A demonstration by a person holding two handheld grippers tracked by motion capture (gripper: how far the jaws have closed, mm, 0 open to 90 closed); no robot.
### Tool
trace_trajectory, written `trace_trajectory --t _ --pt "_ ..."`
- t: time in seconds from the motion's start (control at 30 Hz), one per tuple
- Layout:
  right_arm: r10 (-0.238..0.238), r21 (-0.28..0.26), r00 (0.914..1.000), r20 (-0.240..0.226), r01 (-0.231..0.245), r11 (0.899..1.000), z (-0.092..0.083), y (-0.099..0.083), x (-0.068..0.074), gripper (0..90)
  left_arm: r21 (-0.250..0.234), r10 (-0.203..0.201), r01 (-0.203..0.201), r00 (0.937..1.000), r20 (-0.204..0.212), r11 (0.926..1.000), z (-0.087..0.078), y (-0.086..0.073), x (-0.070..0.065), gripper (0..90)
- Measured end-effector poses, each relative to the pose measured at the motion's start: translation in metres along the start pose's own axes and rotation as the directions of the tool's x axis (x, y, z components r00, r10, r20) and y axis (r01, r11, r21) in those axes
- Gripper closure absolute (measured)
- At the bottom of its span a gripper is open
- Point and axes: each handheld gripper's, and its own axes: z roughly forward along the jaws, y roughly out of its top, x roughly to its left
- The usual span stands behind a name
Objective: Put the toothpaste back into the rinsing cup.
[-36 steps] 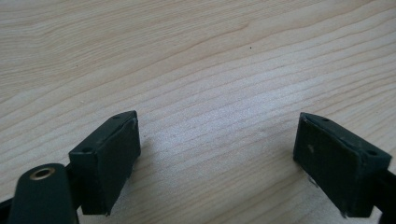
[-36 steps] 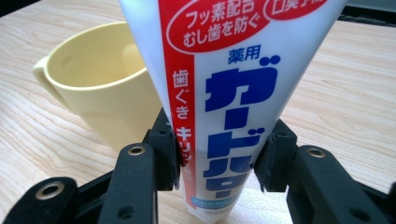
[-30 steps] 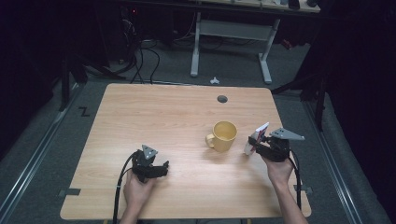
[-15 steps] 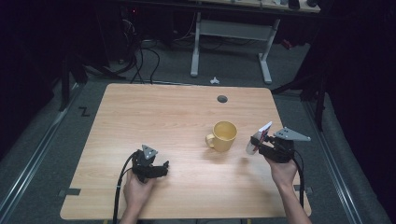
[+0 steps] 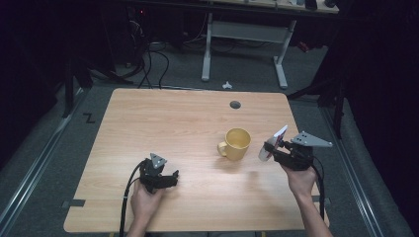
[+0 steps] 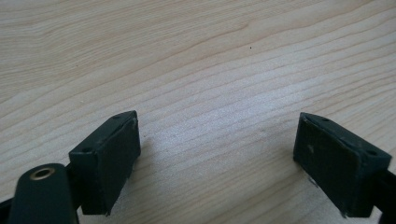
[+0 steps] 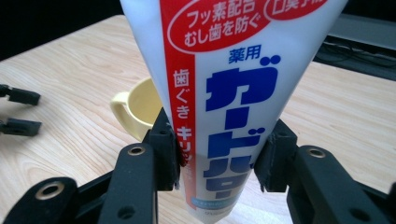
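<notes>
A yellow mug (image 5: 236,143) stands on the wooden table (image 5: 188,118), right of centre, its handle toward the left. Just to its right my right gripper (image 5: 269,147) is shut on a white toothpaste tube (image 5: 273,142) with red and blue print. In the right gripper view the tube (image 7: 229,88) stands up between the jaws with the mug (image 7: 140,105) behind it. My left gripper (image 5: 170,178) rests low on the table at the front left. Its jaws are open in the left gripper view (image 6: 215,163), with bare wood between them.
A round cable hole (image 5: 235,104) lies in the table's far side. Behind the table stands a white desk frame (image 5: 242,39) with cables on the grey floor. The left gripper (image 7: 18,109) shows at the left edge of the right gripper view.
My right gripper has lifted the toothpaste tube a little and carried it slightly toward the mug. The left gripper has stayed where it was.
</notes>
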Motion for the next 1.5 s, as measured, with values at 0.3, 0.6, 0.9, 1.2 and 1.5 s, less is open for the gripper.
trace_trajectory --t 0.3,0.6,0.9,1.2,1.5 --pt "-0.01 -0.015 0.9993 -0.036 0.01 1.0 -0.001 0.012 0.005 58.1 0.0 0.0 0.0 1.0 0.0 1.0 0.0 0.0 0.0 15.1" --pt "-0.02 -0.03 0.9979 -0.062 0.018 0.999 -0.001 0.022 0.01 58.3 0.001 0.0 0.0 1.0 0.001 1.0 0.0 0.0 0.0 15.1" --pt "-0.031 -0.041 0.9951 -0.094 0.028 0.999 0.003 0.034 0.016 58.3 0.001 0.0 0.0 1.0 0.001 1.0 0.0 0.0 0.0 15.1" --pt "-0.038 -0.049 0.9915 -0.125 0.032 0.998 0.007 0.042 0.019 58.2 0.001 0.0 0.0 1.0 0.001 1.0 0.0 0.0 0.0 15.1" --pt "-0.048 -0.052 0.9887 -0.142 0.041 0.998 0.015 0.051 0.023 58.2 0.001 -0.001 0.001 1.0 0.001 1.0 0.0 0.0 0.0 15.1"
